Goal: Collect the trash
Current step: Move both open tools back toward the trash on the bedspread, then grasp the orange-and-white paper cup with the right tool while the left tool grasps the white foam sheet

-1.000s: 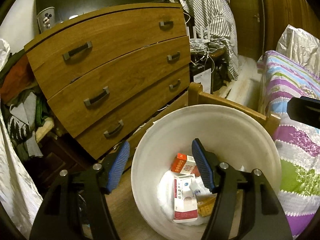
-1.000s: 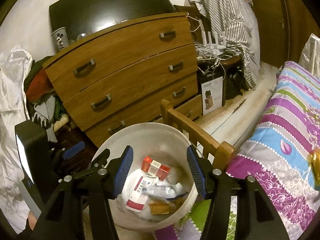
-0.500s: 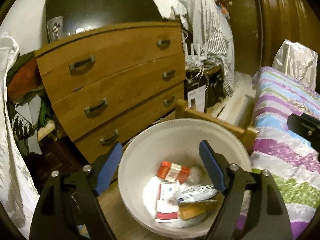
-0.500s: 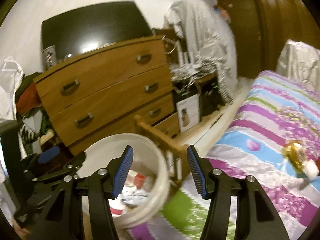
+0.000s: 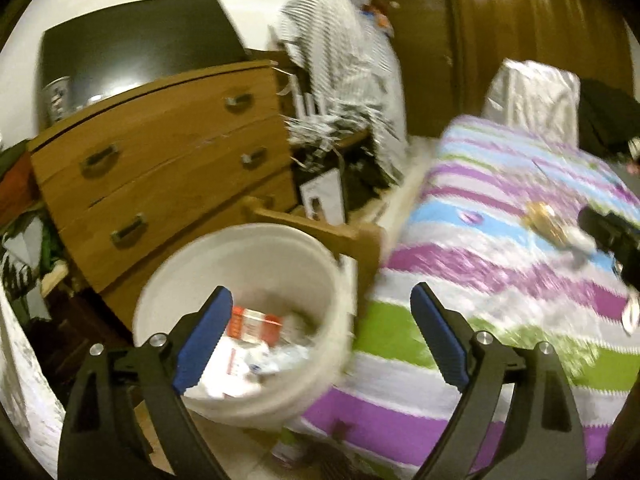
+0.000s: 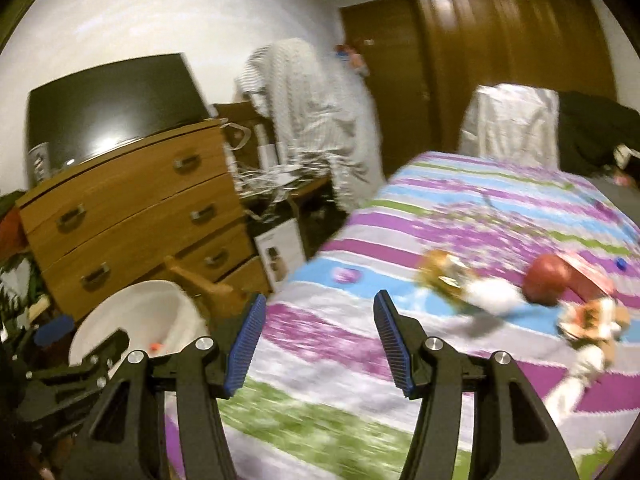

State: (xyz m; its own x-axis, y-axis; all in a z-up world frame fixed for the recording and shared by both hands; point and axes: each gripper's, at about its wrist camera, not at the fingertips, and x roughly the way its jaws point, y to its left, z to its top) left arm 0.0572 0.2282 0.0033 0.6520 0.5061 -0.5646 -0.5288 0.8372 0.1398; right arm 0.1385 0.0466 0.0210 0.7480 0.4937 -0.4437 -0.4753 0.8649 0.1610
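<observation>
Two claws empty — left claw (image 5: 322,338) opening, right claw (image 6: 318,340) half-open; bucket (image 5: 256,256) beside bed (image 6: 460,240).

Home bedroom: bed (image 6: 460,220), dresser (image 5: 160,152).

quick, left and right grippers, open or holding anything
left gripper: jaws opening, nothing between them
right gripper: open, empty

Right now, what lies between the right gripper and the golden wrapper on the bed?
Only bare striped bedspread between the open right gripper and the golden wrapper, seen in the right wrist view.
</observation>
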